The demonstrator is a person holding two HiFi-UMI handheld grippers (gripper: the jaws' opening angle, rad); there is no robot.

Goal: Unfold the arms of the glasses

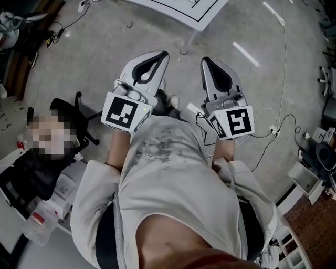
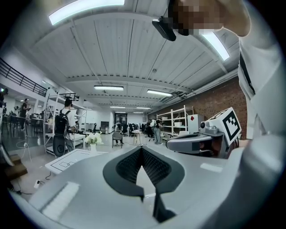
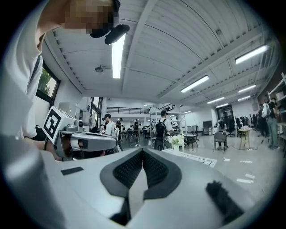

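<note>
No glasses show in any view. In the head view the person holds both grippers level in front of the chest, above the concrete floor. The left gripper [image 1: 164, 54] has its jaws together at the tips, with nothing between them; in its own view the left gripper [image 2: 142, 148] points across the hall, pads meeting. The right gripper [image 1: 205, 60] is likewise shut and empty, and the right gripper [image 3: 142, 151] in its own view shows the ribbed pads touching. Each gripper appears in the other's view: the right gripper [image 2: 201, 142] and the left gripper [image 3: 87, 142].
A white table [image 1: 181, 10] with black line markings stands ahead on the floor; it also appears as a white table [image 2: 73, 159] with a flower vase [image 2: 93, 140] behind. A black office chair [image 1: 73, 118] and cables [image 1: 278, 126] lie around the person. Shelving [image 2: 176, 120] and several people stand farther off.
</note>
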